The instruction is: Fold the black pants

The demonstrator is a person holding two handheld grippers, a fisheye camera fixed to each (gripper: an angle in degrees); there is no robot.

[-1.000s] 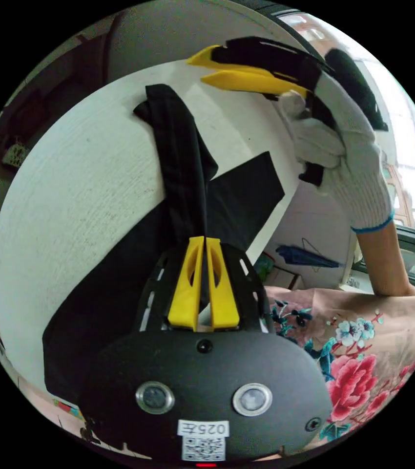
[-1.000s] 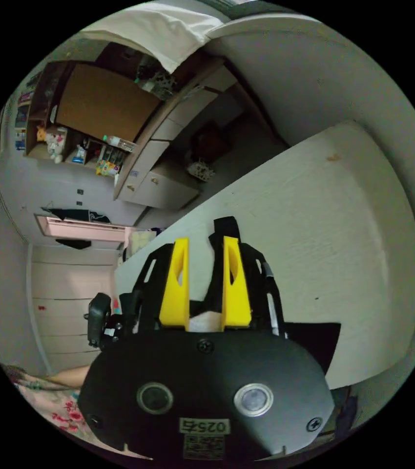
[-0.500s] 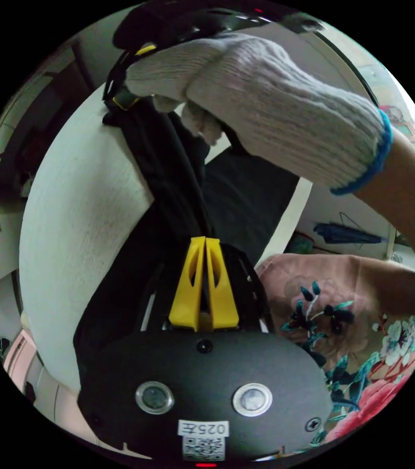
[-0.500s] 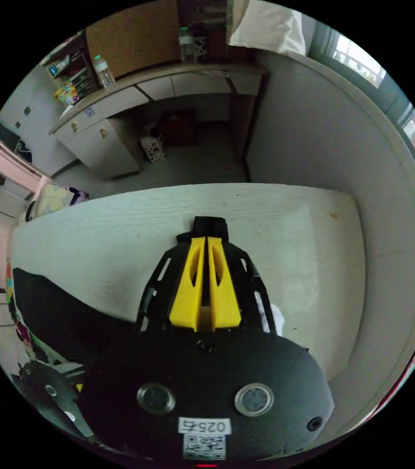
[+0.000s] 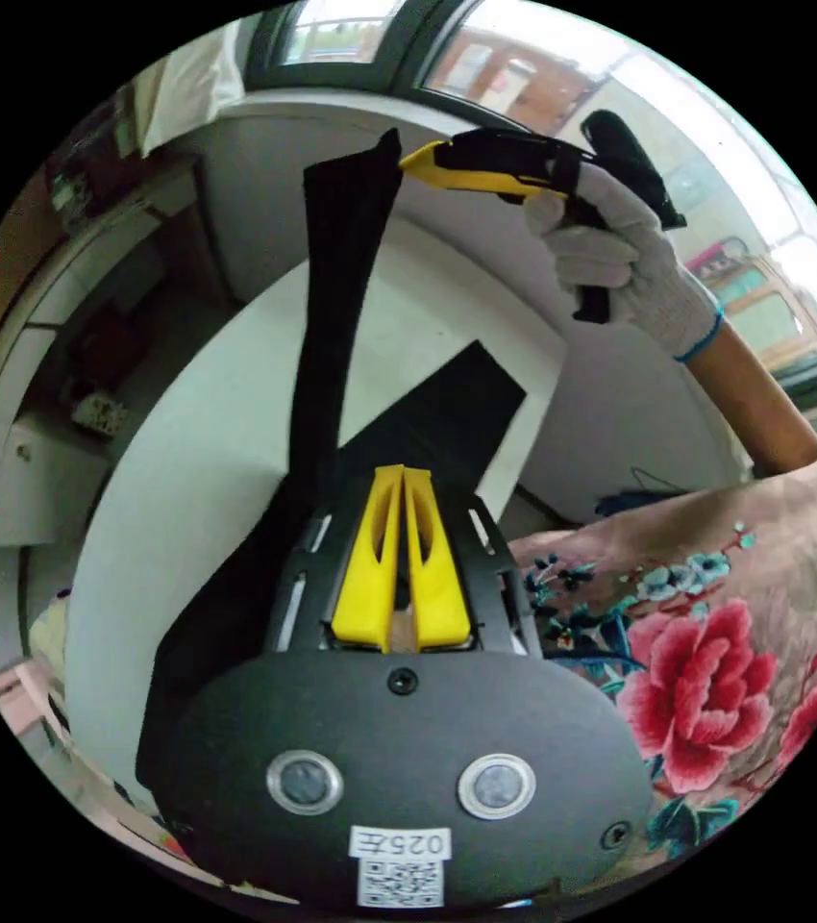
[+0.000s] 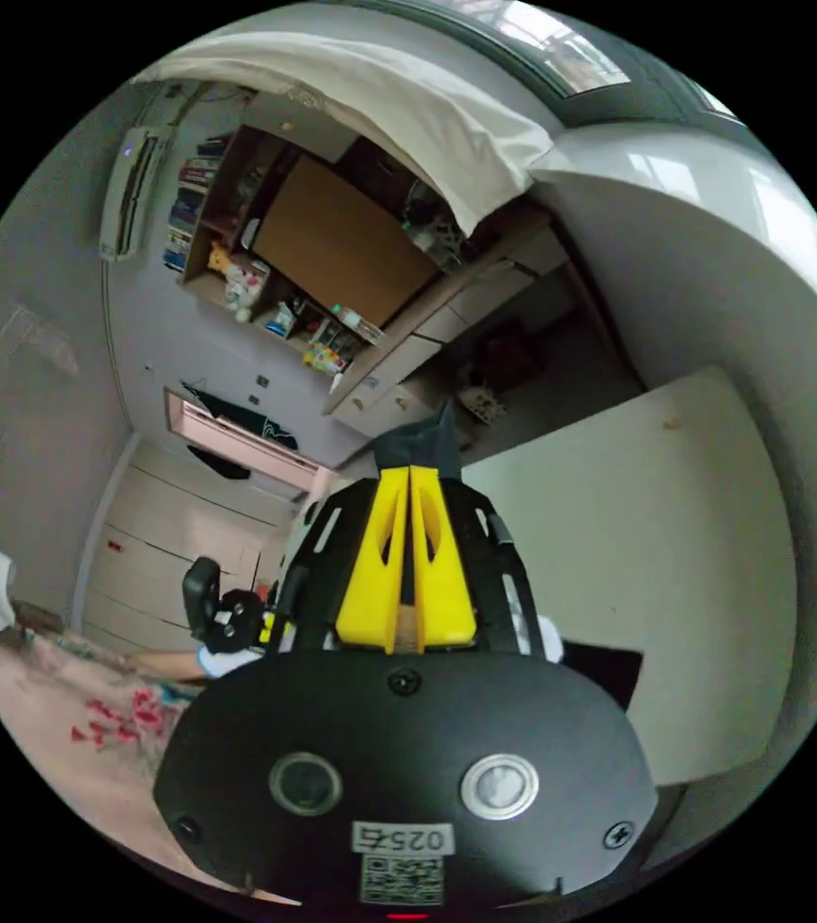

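Above the white table the black pants are held stretched between two grippers. Near the left gripper, whose yellow jaws are pressed together on the fabric, the cloth is pinched; at its far end it is nipped by the right gripper, seen in the left gripper view in a gloved hand. In the right gripper view, the right gripper is likewise closed on a dark tip of cloth. Another part of the garment lies flat on the table. A lifting step of the fold appears to be in hand; next, the raised length would need laying over the flat part, edges matched.
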